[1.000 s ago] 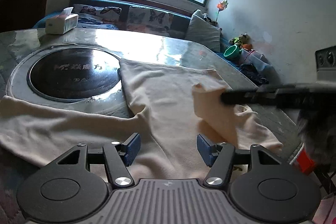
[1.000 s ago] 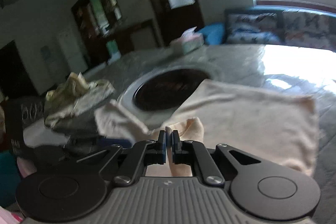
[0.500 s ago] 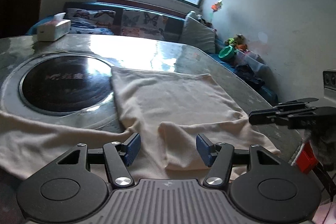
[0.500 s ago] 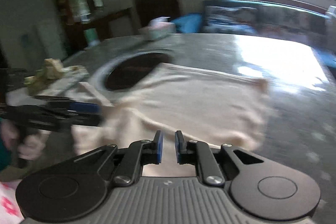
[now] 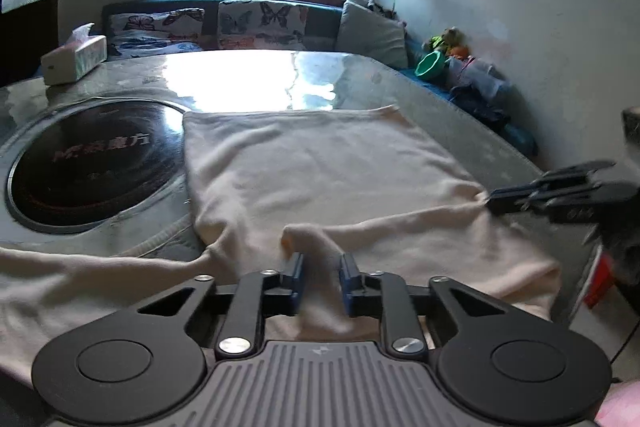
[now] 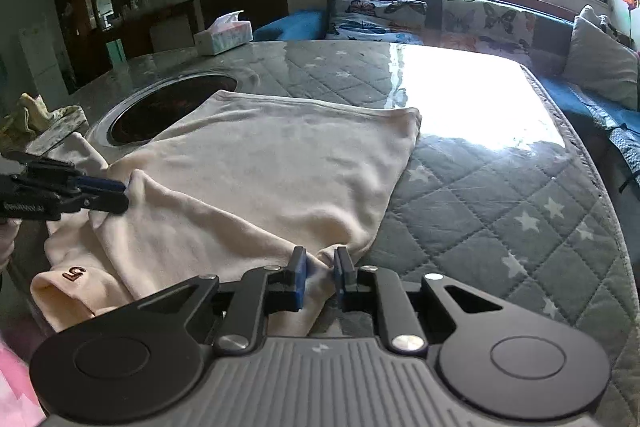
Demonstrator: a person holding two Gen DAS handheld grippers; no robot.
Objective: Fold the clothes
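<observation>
- The cream sweatshirt (image 5: 320, 163) lies spread on the worktop (image 6: 500, 163), hem toward the window, its body mostly flat; one sleeve (image 5: 80, 279) trails off to my left past the round inset hob (image 5: 88, 163), and a small "5" mark (image 6: 74, 271) shows on the near cuff in the right view
- My left tongs (image 5: 320, 279) stand part-open around a raised tuck of cloth near the shoulder line; the blue pads flank the fabric with a gap on each side, so I judge the pinch not made yet
- My right tongs (image 6: 320, 273) are also narrowly parted, with a ridge of the sweatshirt's side edge between the pads; whether they bear on it firmly I cannot tell; I would call it a loose hold at best
- The step in hand, as I read it, is taking two grips along the near edge to carry it over toward the hem; I would close both sets fully on a doubled thickness, not a single layer, then lift both ends level so the fold line runs straight
- The knit looks soft, thick and slightly fleecy, with ribbing at the collar; it slumps into rounded ridges rather than sharp creases, so it wants smoothing after the fold
- The worktop is quilted, star-printed grey under a glossy clear cover that throws hard window glare; the cloth may slide on it
- A tissue box (image 6: 223, 37) sits at the far corner, well apart
</observation>
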